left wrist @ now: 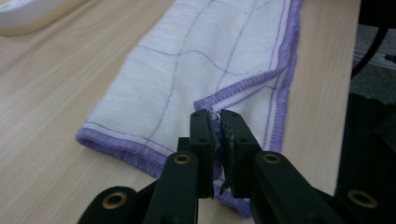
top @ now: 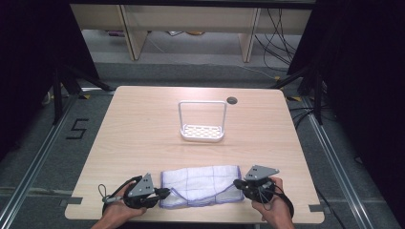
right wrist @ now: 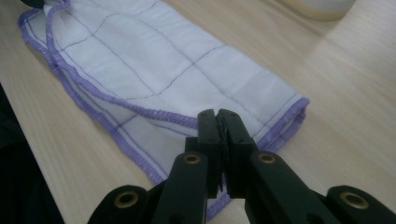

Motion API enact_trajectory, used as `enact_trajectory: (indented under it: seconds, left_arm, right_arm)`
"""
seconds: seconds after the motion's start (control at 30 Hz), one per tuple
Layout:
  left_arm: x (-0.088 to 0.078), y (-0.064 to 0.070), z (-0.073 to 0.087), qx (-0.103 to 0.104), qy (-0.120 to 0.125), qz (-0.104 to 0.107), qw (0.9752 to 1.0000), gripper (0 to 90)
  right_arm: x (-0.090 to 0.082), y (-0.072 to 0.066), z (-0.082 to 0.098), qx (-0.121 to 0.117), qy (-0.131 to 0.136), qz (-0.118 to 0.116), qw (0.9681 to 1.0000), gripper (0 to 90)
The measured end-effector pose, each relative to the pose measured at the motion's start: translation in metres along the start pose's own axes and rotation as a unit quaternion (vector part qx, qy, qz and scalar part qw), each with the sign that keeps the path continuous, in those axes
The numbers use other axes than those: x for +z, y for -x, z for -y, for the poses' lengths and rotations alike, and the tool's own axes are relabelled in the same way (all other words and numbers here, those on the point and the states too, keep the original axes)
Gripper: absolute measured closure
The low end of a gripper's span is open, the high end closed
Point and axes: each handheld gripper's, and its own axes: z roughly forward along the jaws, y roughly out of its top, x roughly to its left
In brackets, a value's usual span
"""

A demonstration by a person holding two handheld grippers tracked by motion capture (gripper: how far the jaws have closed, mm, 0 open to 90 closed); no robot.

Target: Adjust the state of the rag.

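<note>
The left tool [left wrist: 215, 122] is seen with its jaws nearly together, a purple-hemmed corner of the cloth [left wrist: 205, 51] pinched between the pads. The right tool [right wrist: 218, 122] is likewise closed narrow on the hem at the opposite end of the cloth. In the high view, the left tool [top: 160, 193] and the right tool [top: 240, 183] are placed at the two short ends of the folded white cloth [top: 200, 185], which lies flat near the front edge of the tabletop [top: 143, 129].

The step in hand is judged to be a fold of the cloth, with both near corners gripped and the cloth resting on the tabletop. The next move is expected to require that both tools be kept level with each other, so that the hem is laid down straight. A white rack [top: 202, 121] stands well apart, toward the middle of the tabletop.
</note>
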Motion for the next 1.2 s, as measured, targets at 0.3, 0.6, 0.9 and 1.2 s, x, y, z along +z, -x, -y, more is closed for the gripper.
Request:
enact_trajectory:
  seconds: [0.3, 0.6, 0.9, 1.2]
  left_arm:
    - [-0.014, 0.003, 0.001, -0.042, 0.025, 0.020, 0.9986, 49.2]
    - [-0.016, -0.031, -0.022, -0.080, 0.035, -0.025, 0.9959, 38.6]
    - [0.020, -0.064, -0.018, -0.116, -0.015, -0.056, 0.9916, 37.6]
    - [0.032, -0.069, -0.011, -0.104, -0.045, -0.048, 0.9924, 45.0]
  right_arm:
    - [-0.007, -0.011, 0.017, 0.034, -0.005, -0.002, 0.9994, 67.7]
    - [-0.011, -0.006, 0.014, 0.084, -0.009, 0.049, 0.9952, 54.4]
    - [0.000, -0.012, 0.022, 0.097, -0.048, 0.056, 0.9926, 51.1]
    - [0.009, -0.017, 0.025, 0.088, -0.073, 0.059, 0.9917, 55.0]
